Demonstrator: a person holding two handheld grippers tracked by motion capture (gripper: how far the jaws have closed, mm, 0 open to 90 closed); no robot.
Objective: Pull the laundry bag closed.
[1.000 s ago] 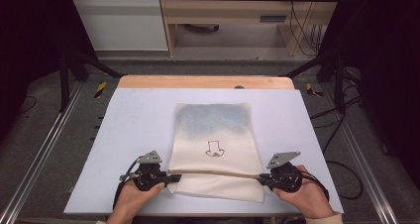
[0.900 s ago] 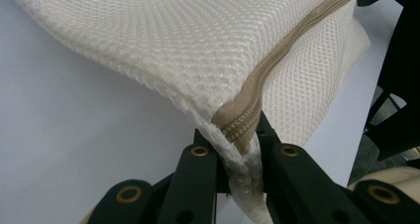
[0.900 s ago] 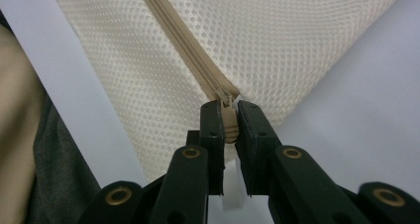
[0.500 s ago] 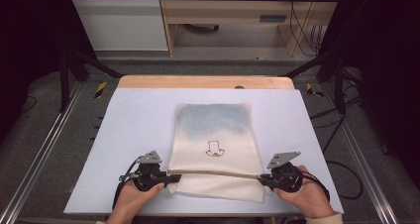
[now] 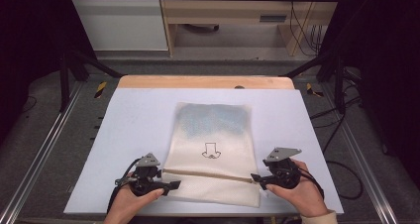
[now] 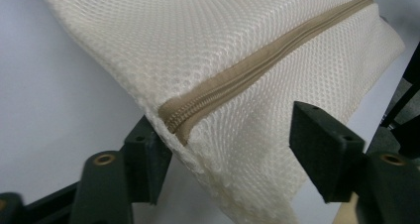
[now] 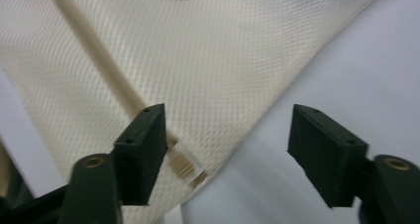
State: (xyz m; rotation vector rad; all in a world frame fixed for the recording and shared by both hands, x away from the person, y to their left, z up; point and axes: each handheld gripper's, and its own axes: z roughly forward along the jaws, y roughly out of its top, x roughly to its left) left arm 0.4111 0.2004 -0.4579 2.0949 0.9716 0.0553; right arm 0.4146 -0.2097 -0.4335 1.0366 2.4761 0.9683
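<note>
On the pale counter (image 5: 124, 135), a cream mesh laundry bag (image 5: 213, 135) lies flat near the person's edge, its length running away from the person, with a small black drawing printed on its middle. A tan zipper (image 5: 208, 173) crosses the bag close to its near end, from one side edge to the other. Something bluish shows faintly through the mesh at the far end.

Each end of the zipper has a gripper at it. The left gripper (image 5: 171, 185) sits at the bag's left edge; in the left gripper view its jaws have just been opening and now stand apart — the corner of the bag (image 6: 237, 110) and the zipper's end (image 6: 181, 120) lie between them, the left jaw just beside the fabric, the right jaw clear of it. The right gripper (image 5: 255, 178) sits at the bag's right edge. In the right gripper view its jaws have likewise just been opening and are spread wide, gripping nothing — a clear zipper pull (image 7: 185, 167) lies just beside the left jaw, and bare counter shows in front of the other.
</note>
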